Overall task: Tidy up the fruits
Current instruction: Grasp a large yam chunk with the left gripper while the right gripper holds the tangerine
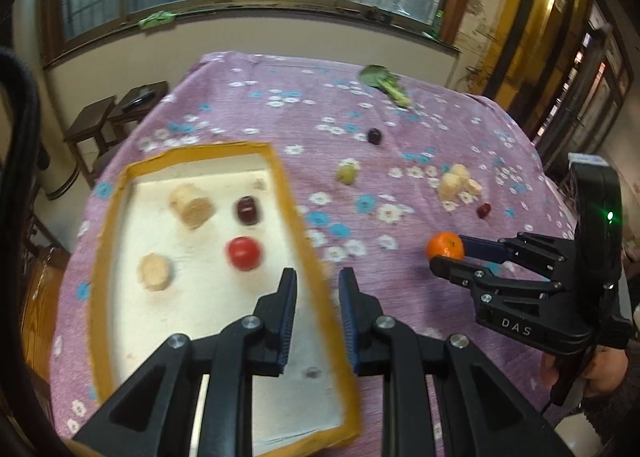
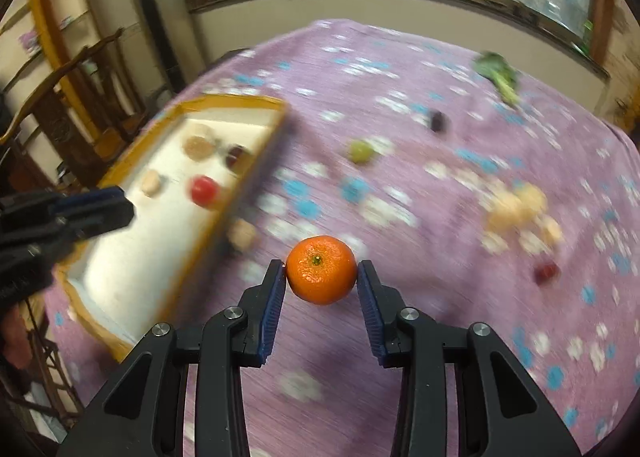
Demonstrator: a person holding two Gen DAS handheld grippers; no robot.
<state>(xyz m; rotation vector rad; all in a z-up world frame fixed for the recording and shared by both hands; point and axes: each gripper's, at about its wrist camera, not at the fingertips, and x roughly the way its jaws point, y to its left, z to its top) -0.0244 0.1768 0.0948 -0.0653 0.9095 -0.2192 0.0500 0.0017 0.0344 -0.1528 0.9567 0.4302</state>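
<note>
Squarely: orange (image 2: 321, 269) between right fingers (image 2: 276, 289)

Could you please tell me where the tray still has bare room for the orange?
The tray's near half is bare, between the tomato and its near rim. Its far half is crowded. The right tongs grip the orange.

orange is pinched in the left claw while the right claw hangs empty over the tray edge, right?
No, the sides are swapped. The orange is pinched in the right claw, as the right wrist view shows. The left claw hangs empty over the tray edge.
</note>
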